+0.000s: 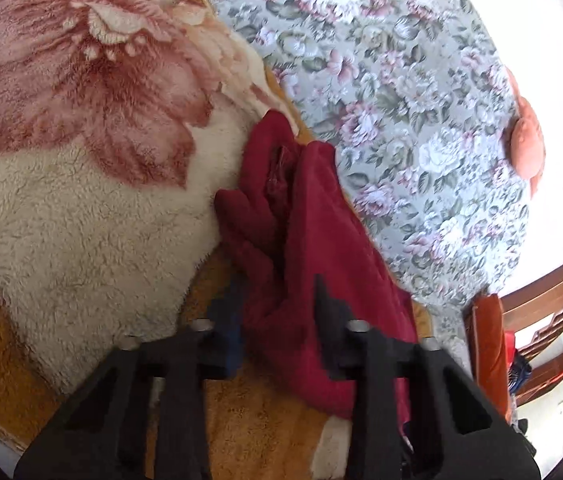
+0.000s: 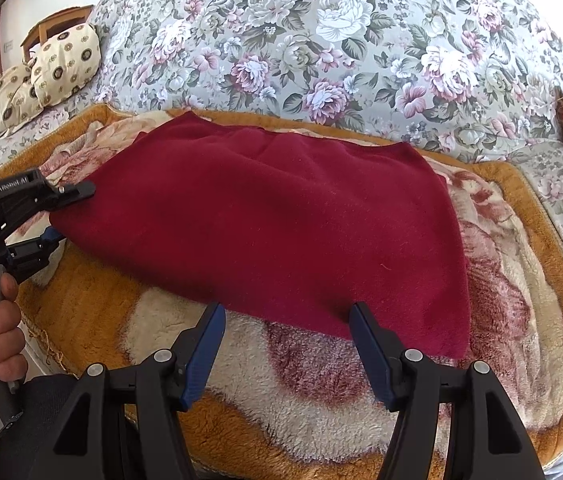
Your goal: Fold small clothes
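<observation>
Fleece it looks like: the dark red garment [image 2: 265, 216] lies spread mid-frame on the plush blanket [image 2: 321, 396] over the bed, soft, light and floppy, likely to sag and bunch when lifted. At frame left, the left hand-held gripper [image 2: 63, 216] is clamped on its corner edge. The right hand-held gripper [image 2: 287, 332], bottom centre, gapes empty just short of the near hem, probably the best place to pinch.
</observation>
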{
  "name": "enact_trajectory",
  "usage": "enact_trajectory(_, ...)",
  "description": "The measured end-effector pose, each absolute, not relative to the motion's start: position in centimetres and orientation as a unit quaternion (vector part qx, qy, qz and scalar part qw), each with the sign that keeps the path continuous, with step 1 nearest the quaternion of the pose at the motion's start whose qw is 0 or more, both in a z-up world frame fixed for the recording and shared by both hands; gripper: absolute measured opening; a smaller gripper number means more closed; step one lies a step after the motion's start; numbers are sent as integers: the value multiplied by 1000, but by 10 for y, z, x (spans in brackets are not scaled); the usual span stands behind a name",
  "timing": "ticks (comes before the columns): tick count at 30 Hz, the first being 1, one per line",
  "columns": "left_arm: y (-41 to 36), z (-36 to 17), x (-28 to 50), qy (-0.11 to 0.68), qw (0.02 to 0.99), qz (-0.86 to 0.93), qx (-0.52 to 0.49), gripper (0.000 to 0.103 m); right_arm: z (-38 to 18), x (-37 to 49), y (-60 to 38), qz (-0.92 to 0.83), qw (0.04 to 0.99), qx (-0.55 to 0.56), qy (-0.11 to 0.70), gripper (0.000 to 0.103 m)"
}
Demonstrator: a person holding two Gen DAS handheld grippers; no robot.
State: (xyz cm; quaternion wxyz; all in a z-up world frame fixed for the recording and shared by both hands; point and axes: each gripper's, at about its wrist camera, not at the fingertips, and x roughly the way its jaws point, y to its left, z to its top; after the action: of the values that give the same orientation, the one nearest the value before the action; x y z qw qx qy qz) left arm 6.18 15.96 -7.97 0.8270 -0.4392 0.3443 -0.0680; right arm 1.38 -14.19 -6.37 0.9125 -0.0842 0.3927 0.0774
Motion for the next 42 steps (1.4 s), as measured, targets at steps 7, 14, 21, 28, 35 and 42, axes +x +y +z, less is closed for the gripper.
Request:
enact_trajectory(7,127,-43,54,327,890,-37,-316,14,-18,26,-134,118,922,-37,367,62)
enact_trajectory(14,85,-19,47,295,935,-39,-195,14,23,169,-92,328,791,193,479,67)
enact_trajectory(21,56,-12,41,271,952,-78,-118,14,-37,262,-48,312,705,257,582,67)
enact_trajectory(28,21,-4,35,255,956,-137,-42,14,-17,287,-20,327,711,165,601,67)
enact_trajectory(35,20,-4,36,258,955,-142,-39,14,-12,298,2,284,731,35,620,63)
enact_trajectory(42,25,-5,34,253,955,-146,-55,14,-8,295,-12,283,754,6,593,14)
